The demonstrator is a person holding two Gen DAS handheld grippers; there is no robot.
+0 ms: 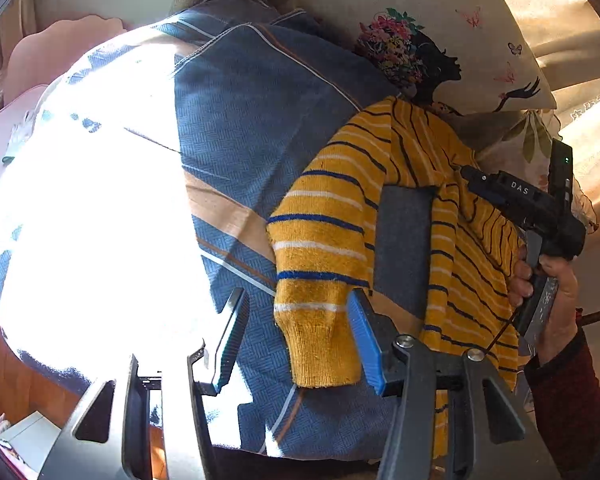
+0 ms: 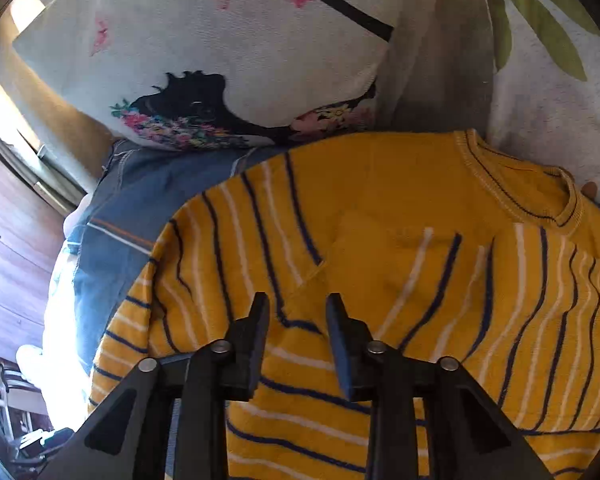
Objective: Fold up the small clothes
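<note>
Hovering with their fingers parted and nothing between them, both handheld grippers hung over a half-folded mustard-yellow knitted sweater with navy and white stripes (image 2: 380,208) on a bed. The right gripper (image 2: 298,316) pointed down at the garment's chest, its black fingers (image 2: 256,332) spread over the knit, and whether the tips brushed the fabric could not be told. The left gripper (image 1: 296,336) had one blue-padded finger (image 1: 366,344) just beside the ribbed cuff of a sleeve (image 1: 320,264) and the other finger over bare bedding, so the cuff lay between them without being pinched.

As far as could be judged, the fold was under way but far from finished. In the right wrist view one sleeve appeared already laid across the front of the sweater, its stripes running against those of the body. The other sleeve lay stretched out away from the body on the blue woven bedspread with tan and white bands (image 1: 260,128), a gap of bedspread showing between sleeve and torso. That sleeve remained to be brought in, and the body remained to be doubled over.

The round collar (image 2: 516,184) lay near a cream cushion printed with a black silhouette and flowers (image 2: 228,40) at the head of the bed. A person's hand (image 1: 548,288) in a dark red sleeve gripped the right tool's handle.
</note>
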